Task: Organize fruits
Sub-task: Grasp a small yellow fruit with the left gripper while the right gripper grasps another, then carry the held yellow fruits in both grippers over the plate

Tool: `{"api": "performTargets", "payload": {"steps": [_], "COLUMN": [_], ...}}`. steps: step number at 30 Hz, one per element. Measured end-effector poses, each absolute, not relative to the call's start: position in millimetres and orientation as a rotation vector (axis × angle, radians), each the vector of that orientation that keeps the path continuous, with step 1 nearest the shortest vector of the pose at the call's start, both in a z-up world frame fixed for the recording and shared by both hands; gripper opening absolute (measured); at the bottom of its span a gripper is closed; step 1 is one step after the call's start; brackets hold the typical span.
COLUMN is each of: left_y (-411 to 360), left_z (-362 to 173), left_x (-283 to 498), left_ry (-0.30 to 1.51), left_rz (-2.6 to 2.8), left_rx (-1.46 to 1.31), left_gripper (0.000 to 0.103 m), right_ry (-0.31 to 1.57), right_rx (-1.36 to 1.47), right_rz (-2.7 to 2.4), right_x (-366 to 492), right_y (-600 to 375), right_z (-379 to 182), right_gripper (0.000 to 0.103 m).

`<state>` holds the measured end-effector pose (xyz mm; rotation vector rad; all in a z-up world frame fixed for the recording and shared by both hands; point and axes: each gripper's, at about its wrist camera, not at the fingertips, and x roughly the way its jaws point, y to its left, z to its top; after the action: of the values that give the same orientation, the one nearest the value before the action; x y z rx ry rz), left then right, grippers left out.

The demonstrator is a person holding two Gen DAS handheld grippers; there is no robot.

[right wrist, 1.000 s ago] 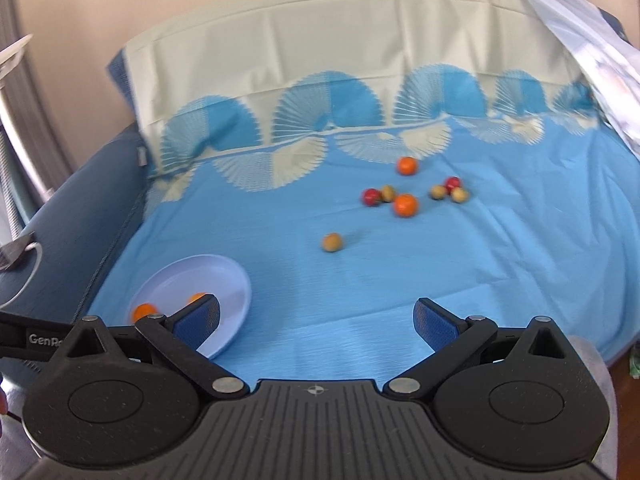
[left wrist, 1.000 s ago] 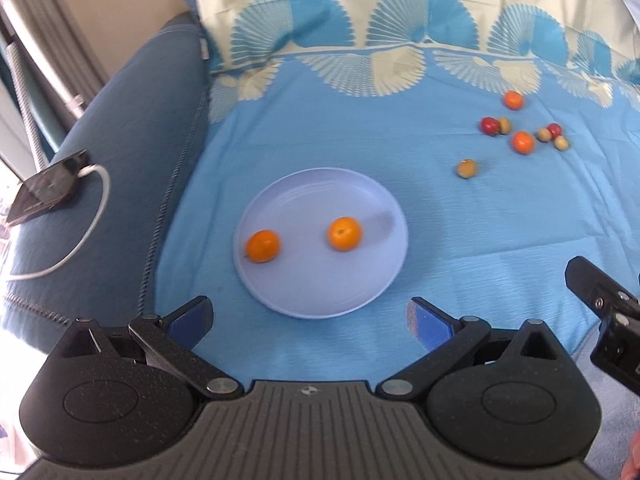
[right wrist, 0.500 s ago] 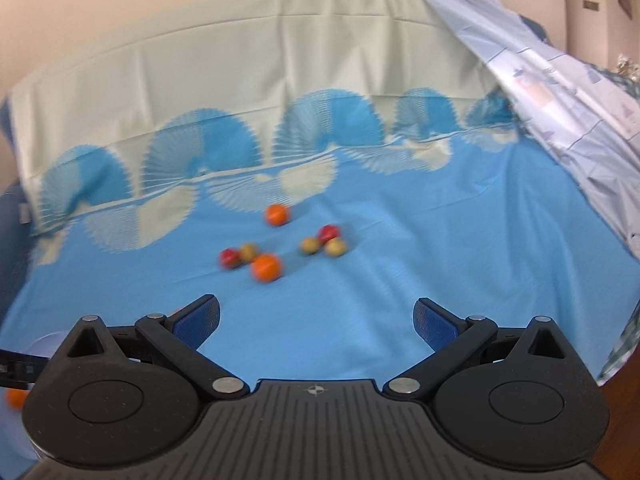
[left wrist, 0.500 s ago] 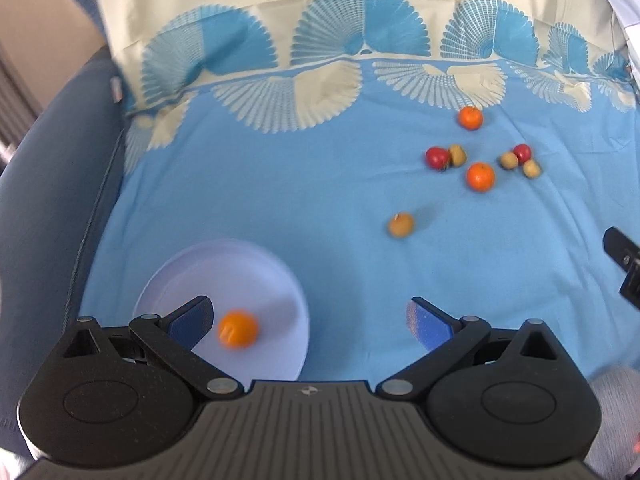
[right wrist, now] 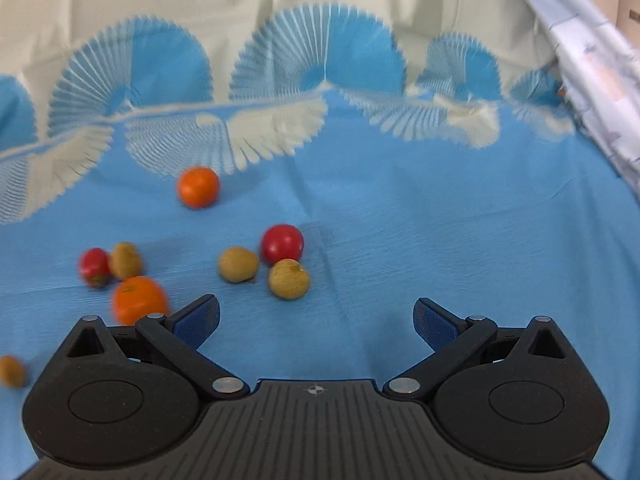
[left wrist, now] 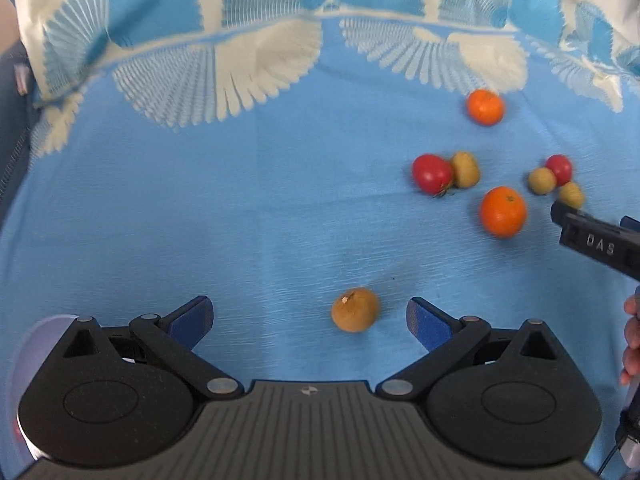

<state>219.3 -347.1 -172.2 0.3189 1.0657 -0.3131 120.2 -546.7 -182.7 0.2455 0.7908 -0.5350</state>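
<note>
My left gripper is open and empty, with a lone brown fruit lying on the blue sheet between its fingertips, nearer the right one. Beyond it lie two oranges, a red fruit touching a brown one, and a small cluster. My right gripper is open and empty, just short of two brown fruits and a red one. An orange sits by its left finger. The right gripper's finger also shows in the left wrist view.
The pale plate's rim shows at the lower left, behind my left gripper's body. The patterned sheet rises up the sofa back. A light patterned cloth hangs at the right. A hand is at the right edge.
Both grippers have moved forward and right, away from the plate and toward the loose fruits. The lone brown fruit now lies between my left fingertips. Both stay open.
</note>
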Motion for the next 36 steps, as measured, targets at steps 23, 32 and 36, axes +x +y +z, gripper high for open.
{"api": "performTargets", "payload": {"steps": [23,32,36], "left_y": [-299.4,-213.0,-164.7], "left_z": [-108.0,-38.8,-22.0], "left_x": [170.2,105.2,83.1], "left_ry": [1.087,0.997,0.990], "left_rz": [-0.396,-0.378,-0.339], "left_rx": [0.093,0.068,0.054], "left_gripper": [0.032,0.032,0.032], "right_ry": [0.667,0.628,0.638], "right_rx": [0.191,0.229,0.230], "right_rz": [-0.534,-0.313,-0.195], "right_x": [66.0,-6.6,-27.5], "right_y": [-508.0,-395.8,-338.6], "right_z": [-123.0,-52.5,-31.0], "right_gripper": [0.027,0.027,0.027]}}
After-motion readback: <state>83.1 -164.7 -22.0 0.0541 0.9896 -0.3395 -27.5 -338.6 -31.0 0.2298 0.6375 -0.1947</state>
